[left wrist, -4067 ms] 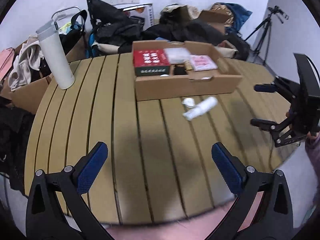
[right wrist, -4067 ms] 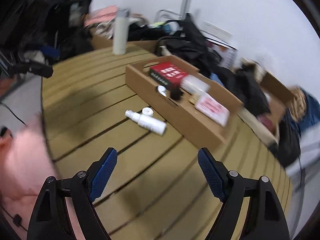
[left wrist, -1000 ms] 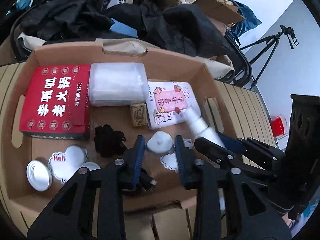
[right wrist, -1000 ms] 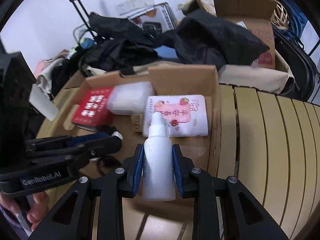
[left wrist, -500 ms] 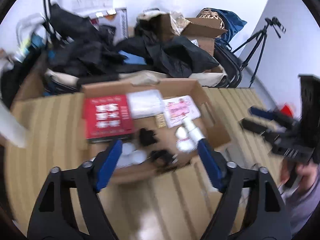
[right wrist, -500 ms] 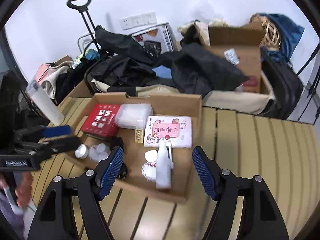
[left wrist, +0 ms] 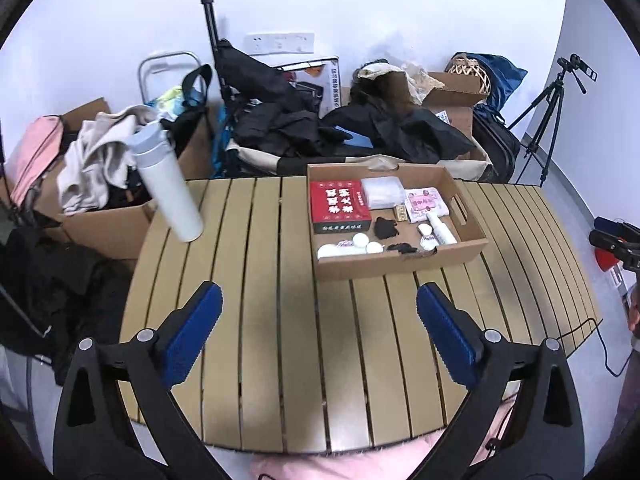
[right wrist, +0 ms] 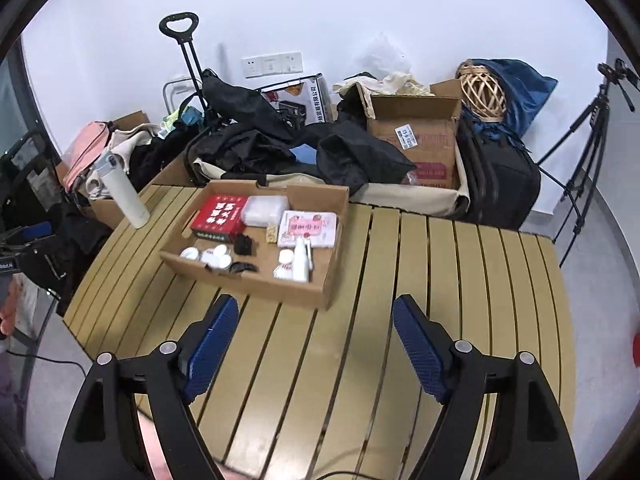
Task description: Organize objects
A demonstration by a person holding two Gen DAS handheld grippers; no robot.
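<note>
A shallow cardboard tray (left wrist: 402,267) (right wrist: 256,286) stands on the slatted wooden table (left wrist: 280,340). In it lie a red box (left wrist: 338,203) (right wrist: 218,213), a clear plastic box (left wrist: 383,191), a pink pack (left wrist: 425,204) (right wrist: 308,228), a white spray bottle (left wrist: 440,230) (right wrist: 300,262), a small white cap (left wrist: 426,232) and several small white and black items. My left gripper (left wrist: 318,332) is open and empty, held back over the table's near part. My right gripper (right wrist: 314,340) is open and empty, also well short of the tray.
A tall white flask (left wrist: 170,184) (right wrist: 124,192) stands at the table's far left. Behind the table are piled bags, dark clothes, cardboard boxes (right wrist: 416,140) and a trolley handle (left wrist: 206,0). A tripod (right wrist: 588,152) stands at the right. The right gripper shows at the left view's right edge (left wrist: 616,240).
Both grippers have let go and drawn back from the tray. The spray bottle and the white cap, held a second ago, now lie in the tray. Both grippers now stand wide open.
</note>
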